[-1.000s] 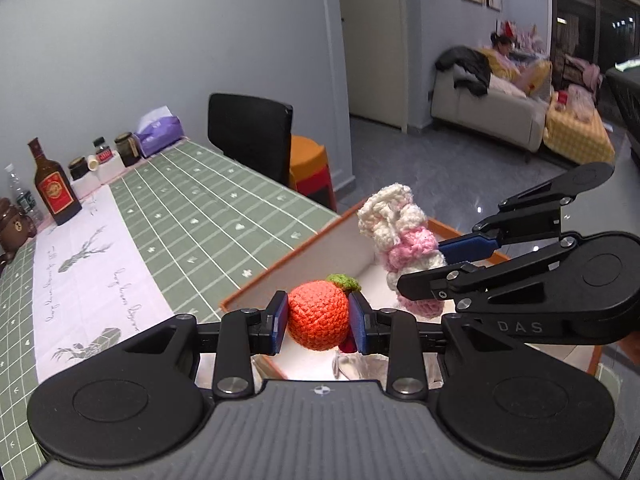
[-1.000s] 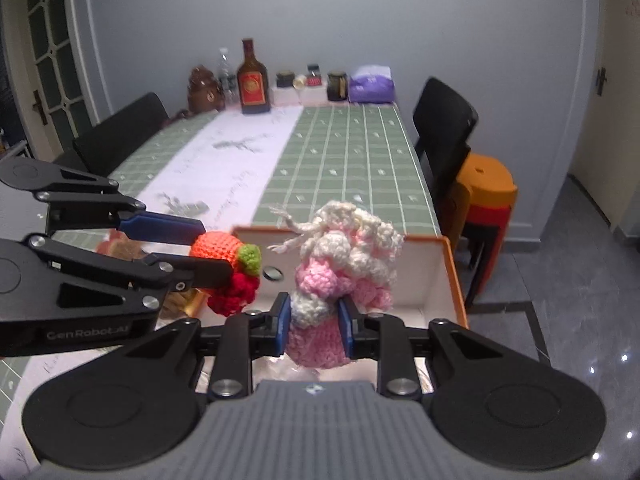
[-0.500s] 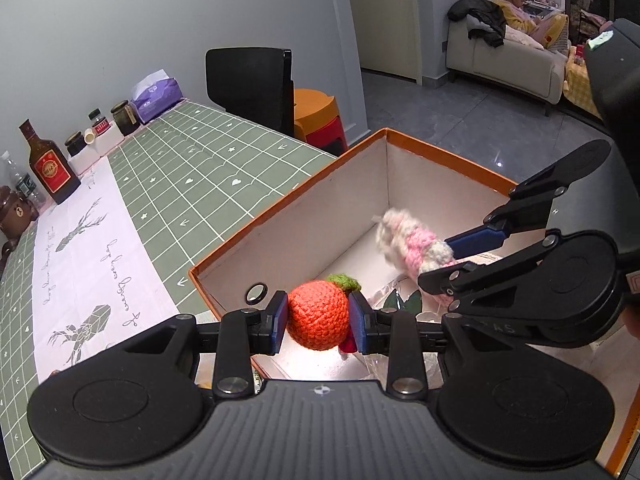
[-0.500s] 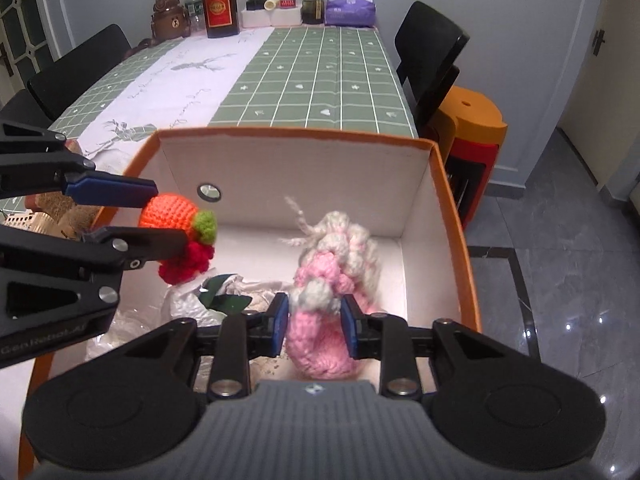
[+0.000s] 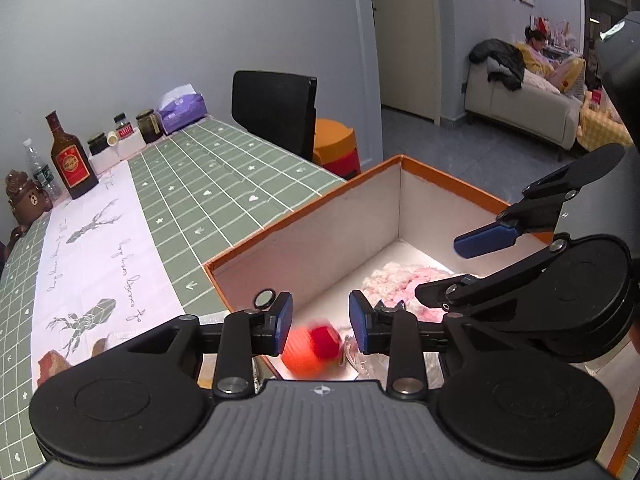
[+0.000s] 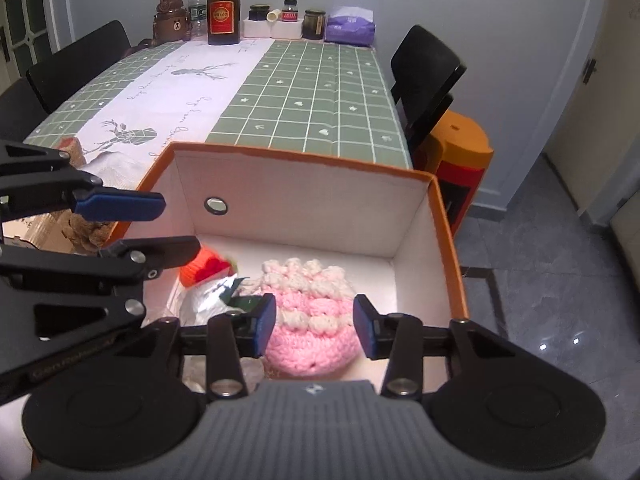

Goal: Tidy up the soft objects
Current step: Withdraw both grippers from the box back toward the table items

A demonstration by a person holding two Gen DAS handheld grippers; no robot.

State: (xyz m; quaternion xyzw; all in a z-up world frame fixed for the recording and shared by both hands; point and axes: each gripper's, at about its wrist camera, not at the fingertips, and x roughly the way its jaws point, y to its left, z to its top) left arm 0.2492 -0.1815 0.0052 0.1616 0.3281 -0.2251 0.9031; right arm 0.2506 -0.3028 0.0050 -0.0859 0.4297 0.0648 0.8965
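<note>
Left wrist view: left gripper (image 5: pixel 319 317) wide open, blue pads spread, holding nothing. Orange crochet fruit (image 5: pixel 310 349) with a red tuft sits blurred below the gap, inside the orange-rimmed box (image 5: pixel 304 210), near its left wall. Pink-and-cream crochet piece (image 5: pixel 404 283) lies on the box floor farther right. Right gripper (image 5: pixel 460 266) seen from the side over the box, fingers apart, nothing between them. Box stands on the desk (image 5: pixel 224 184) with green grid cloth; brown bottle (image 5: pixel 69 159) and purple tissue pack (image 5: pixel 182 110) at the far end.

Right wrist view: right gripper (image 6: pixel 315 327) open wide, empty, above the box. Pink-and-cream crochet piece (image 6: pixel 310 316) rests on the box floor just beyond the pads, not touching either. Orange crochet fruit (image 6: pixel 202 272) lies at left on crumpled clear plastic (image 6: pixel 208 300), partly hidden by the left gripper (image 6: pixel 176 228), which is open above it. Box's far wall (image 6: pixel 304 200) is white.
</note>
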